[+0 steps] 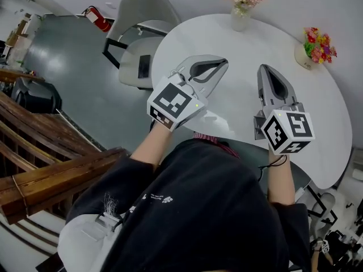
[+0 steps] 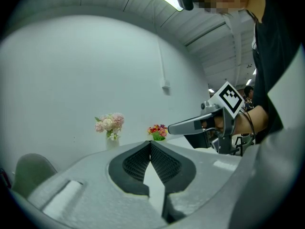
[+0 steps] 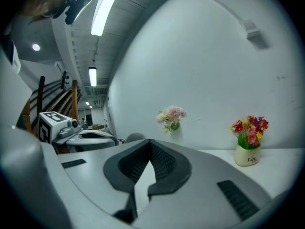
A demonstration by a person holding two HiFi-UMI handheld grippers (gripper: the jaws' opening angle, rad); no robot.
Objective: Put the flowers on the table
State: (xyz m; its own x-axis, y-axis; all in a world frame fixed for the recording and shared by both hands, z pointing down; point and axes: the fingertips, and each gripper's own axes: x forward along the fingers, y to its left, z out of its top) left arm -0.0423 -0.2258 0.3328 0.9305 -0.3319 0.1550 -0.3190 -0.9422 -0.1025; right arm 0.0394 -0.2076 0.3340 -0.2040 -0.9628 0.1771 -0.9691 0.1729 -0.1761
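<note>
Two flower arrangements stand on the white oval table [image 1: 238,44]. A pink bouquet in a clear vase [image 1: 244,1] is at the far edge, also visible in the left gripper view [image 2: 109,125] and right gripper view [image 3: 170,117]. A small cream pot of red and yellow flowers [image 1: 316,49] sits at the far right [image 2: 157,131] [image 3: 249,141]. My left gripper [image 1: 218,61] hovers over the table's near side, shut and empty. My right gripper [image 1: 267,68] is beside it, shut with nothing held. Both point toward the flowers, well short of them.
A grey chair [image 1: 142,33] stands at the table's left side. A wooden stair rail [image 1: 51,163] runs along the left. A red fire extinguisher [image 1: 97,18] lies by the far wall. The white wall is right behind the table.
</note>
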